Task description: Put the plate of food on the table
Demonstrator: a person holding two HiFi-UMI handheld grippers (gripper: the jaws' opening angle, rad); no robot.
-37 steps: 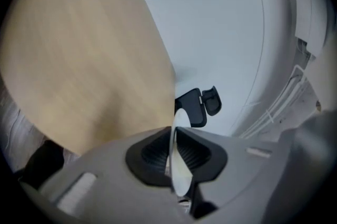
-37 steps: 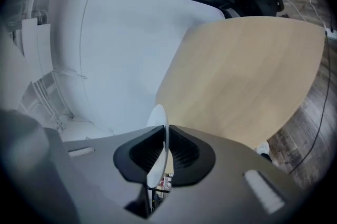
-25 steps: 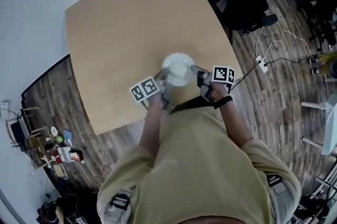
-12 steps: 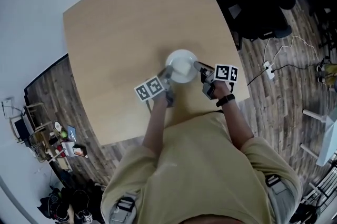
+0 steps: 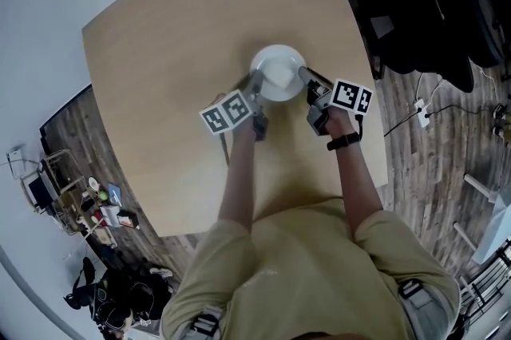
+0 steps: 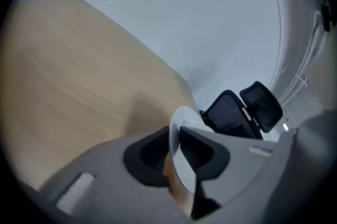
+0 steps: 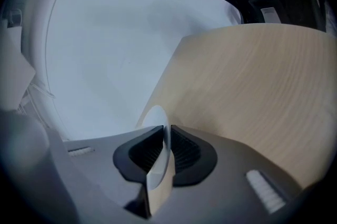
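A white plate [image 5: 278, 73] with pale food on it sits low over the middle of the wooden table [image 5: 160, 27]; I cannot tell whether it touches the top. My left gripper [image 5: 254, 85] is at the plate's left rim. In the left gripper view the plate's rim [image 6: 181, 175] stands between the jaws of the left gripper [image 6: 175, 146], which are opening and loose around it. My right gripper [image 5: 305, 77] holds the right rim. In the right gripper view the right gripper [image 7: 167, 146] is shut on the plate's thin edge [image 7: 158, 168].
Black office chairs [image 5: 435, 3] stand past the table's right edge. Cables and a power strip [image 5: 421, 108] lie on the wooden floor at the right. A small shelf with clutter [image 5: 96, 203] is at the lower left. A pale wall runs behind the table.
Both grippers have carried the plate farther from the near edge toward the table's middle. The person's arms have stretched out.
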